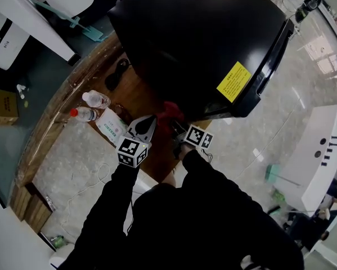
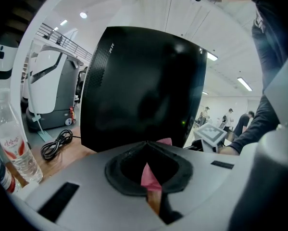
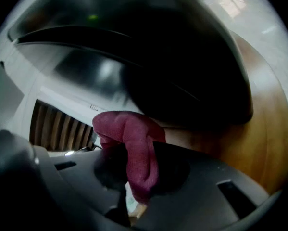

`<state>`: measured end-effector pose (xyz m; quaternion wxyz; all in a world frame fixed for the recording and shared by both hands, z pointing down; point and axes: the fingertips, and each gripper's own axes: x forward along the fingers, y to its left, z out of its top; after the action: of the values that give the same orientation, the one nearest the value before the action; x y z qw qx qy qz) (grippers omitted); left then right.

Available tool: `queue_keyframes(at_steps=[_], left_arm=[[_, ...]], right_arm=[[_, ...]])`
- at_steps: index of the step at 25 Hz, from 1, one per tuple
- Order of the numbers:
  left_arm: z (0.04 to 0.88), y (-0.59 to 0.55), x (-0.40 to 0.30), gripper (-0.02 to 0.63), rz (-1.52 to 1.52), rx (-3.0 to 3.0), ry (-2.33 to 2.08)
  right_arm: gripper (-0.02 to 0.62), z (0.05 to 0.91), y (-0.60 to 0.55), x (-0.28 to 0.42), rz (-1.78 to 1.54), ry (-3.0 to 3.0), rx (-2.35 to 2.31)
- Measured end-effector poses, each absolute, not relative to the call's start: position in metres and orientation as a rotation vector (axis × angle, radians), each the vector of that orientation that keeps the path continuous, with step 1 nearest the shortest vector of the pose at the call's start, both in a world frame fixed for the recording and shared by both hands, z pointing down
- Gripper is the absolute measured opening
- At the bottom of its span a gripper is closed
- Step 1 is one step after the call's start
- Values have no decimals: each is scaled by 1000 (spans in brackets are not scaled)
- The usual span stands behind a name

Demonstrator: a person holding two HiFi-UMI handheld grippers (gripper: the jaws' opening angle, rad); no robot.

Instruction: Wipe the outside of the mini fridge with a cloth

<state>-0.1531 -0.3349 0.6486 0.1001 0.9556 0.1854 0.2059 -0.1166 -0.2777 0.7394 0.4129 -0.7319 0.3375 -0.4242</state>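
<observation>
Where the fridge (image 1: 202, 32) stands: on the wooden bench (image 1: 137, 94).
Cloth (image 1: 171, 112): red, at the fridge's near side.
Left gripper (image 2: 146, 144): closed on a cloth edge.
Right gripper (image 3: 134, 153): clamped on the bunched cloth.

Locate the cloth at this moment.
Head view, centre: the cloth is bunched at the near side of the fridge, clamped by the left gripper and the right gripper.
</observation>
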Motion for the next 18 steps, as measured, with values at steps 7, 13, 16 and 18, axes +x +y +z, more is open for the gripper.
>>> queue_keyframes(at_steps=[7, 13, 16, 18], left_arm=[[579, -320, -189, 6, 473, 2813, 511], [492, -274, -217, 6, 306, 2840, 492], [449, -239, -232, 6, 241, 2855, 483], [428, -211, -243, 6, 209, 2867, 476]], right_arm=[[69, 607, -240, -147, -854, 1295, -2079], [69, 489, -199, -170, -564, 1712, -2264], [69, 441, -173, -183, -445, 1848, -2251], [69, 418, -147, -190, -381, 1904, -2252]])
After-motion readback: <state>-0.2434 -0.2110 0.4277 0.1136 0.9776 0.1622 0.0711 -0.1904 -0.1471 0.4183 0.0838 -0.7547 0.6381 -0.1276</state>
